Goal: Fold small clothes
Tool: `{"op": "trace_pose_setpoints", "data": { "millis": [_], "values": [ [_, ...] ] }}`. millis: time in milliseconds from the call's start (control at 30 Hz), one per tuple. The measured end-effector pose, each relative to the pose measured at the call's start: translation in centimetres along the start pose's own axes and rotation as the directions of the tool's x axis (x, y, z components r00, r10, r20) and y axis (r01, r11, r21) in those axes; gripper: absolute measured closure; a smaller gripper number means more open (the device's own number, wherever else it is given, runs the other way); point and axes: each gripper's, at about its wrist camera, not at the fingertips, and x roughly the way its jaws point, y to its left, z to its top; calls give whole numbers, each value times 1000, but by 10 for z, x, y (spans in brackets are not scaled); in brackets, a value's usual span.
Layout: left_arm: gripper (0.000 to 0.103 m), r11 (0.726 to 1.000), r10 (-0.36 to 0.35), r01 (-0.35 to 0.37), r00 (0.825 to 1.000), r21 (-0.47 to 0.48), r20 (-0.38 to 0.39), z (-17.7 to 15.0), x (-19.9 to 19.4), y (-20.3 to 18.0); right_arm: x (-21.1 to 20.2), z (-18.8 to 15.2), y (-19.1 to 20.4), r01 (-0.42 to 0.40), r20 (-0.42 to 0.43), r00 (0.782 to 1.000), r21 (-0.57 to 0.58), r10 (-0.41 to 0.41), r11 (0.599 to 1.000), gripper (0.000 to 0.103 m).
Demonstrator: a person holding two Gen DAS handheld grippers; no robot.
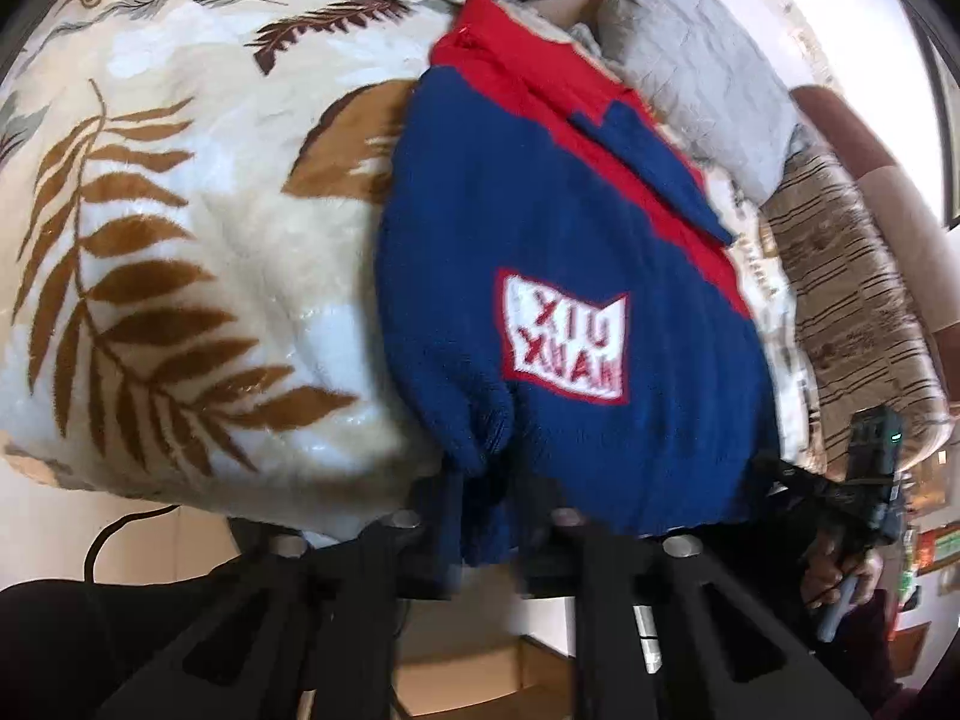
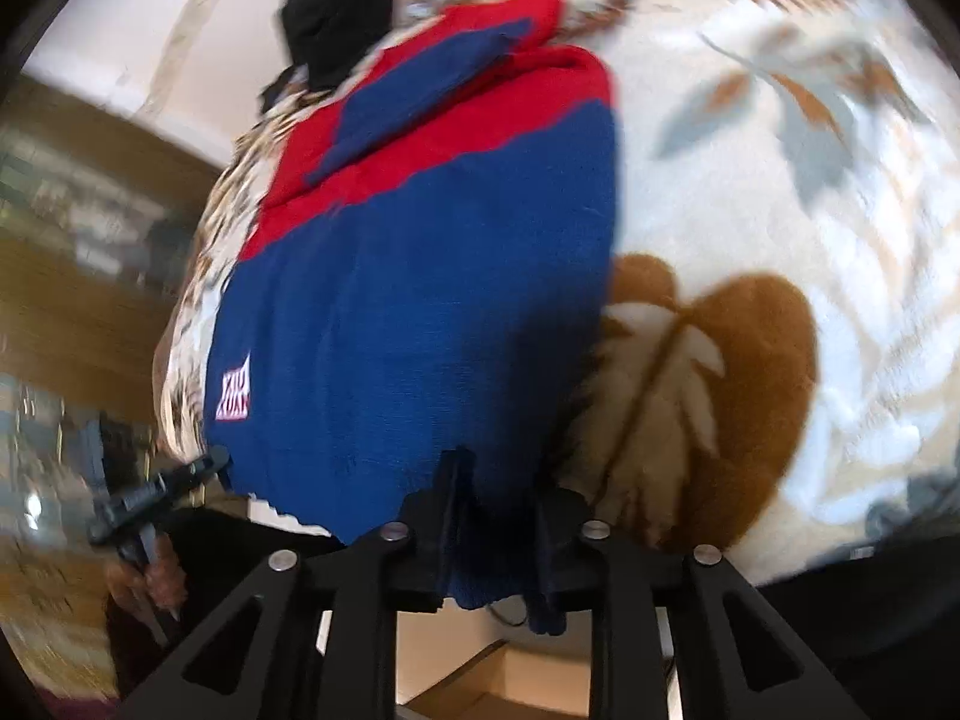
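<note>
The left gripper (image 1: 489,516) has its jaws clenched on the near hem of a small blue and red sweater (image 1: 558,228), a bunched fold of blue knit pinched between them. Ahead of these jaws the sweater lies spread on a cream blanket with brown leaf prints (image 1: 180,228), its red yoke and collar at the far end and a white patch with red letters (image 1: 564,339) just beyond the jaws and slightly to their right. Farther right of the jaws, the right gripper (image 1: 804,483) meets the same hem, with a hand (image 1: 846,576) on its handle.

In the right wrist view, the right gripper (image 2: 498,516) also has its jaws drawn tight on the near hem of the sweater (image 2: 420,276), blue cloth hanging down between them. The garment stretches away from these jaws across the blanket (image 2: 780,192), red part farthest. To the left of these jaws the left gripper (image 2: 201,468) reaches the hem's other corner. A grey pillow (image 1: 696,78) and a dark cloth (image 2: 336,18) lie beyond the sweater's collar. The right view is blurred.
</note>
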Motion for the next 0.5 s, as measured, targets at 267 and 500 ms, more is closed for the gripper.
{"op": "trace_pose_setpoints", "data": {
  "millis": [267, 500],
  "values": [
    [92, 986, -164, 161, 981, 35, 100, 56, -46, -23, -32, 38, 23, -94, 94, 991, -35, 97, 995, 93],
    [92, 978, -194, 175, 962, 109, 194, 183, -67, -46, -59, 135, 31, -128, 234, 963, -22, 130, 991, 93]
  ]
}}
